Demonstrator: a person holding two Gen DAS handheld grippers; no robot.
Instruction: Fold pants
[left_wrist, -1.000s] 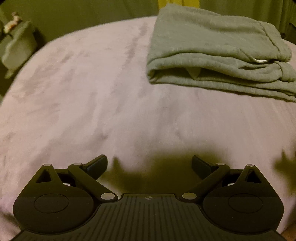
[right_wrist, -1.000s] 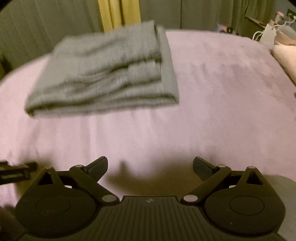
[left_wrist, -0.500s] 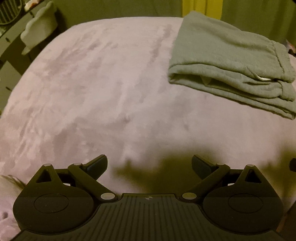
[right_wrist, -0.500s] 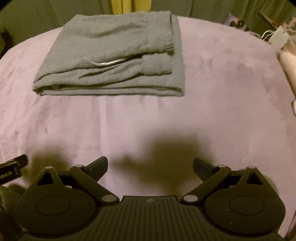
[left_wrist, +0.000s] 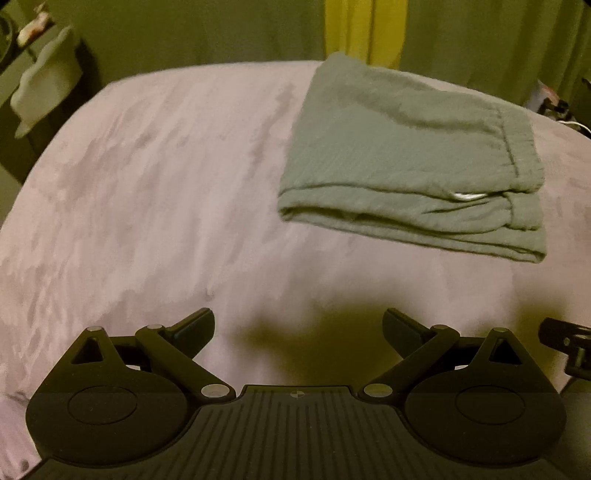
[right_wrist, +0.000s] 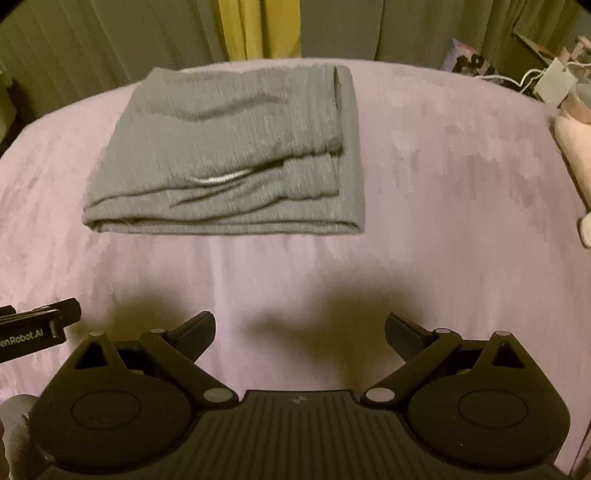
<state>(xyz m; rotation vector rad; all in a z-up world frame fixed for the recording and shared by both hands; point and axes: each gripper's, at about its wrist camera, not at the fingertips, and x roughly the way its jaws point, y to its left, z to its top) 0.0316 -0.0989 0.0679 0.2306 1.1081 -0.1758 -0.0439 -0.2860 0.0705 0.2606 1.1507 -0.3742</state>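
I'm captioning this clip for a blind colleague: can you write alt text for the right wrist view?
Grey pants, folded into a compact stack, lie on a pink bedspread. In the foreground the right hand-held gripper is open and empty, apart from the pants, with the tip of the left hand-held gripper at the left edge.

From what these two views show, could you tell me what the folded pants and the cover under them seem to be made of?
The folded pants look like soft grey-green knit, perhaps sweatshirt jersey: matte, fine ribbed lines, thick rounded fold edges, and a pale drawcord peeking out. The lilac bed cover looks like a short-pile plush or velvety fleece, since darker brushed streaks show in its nap. Motion blur leaves both uncertain.
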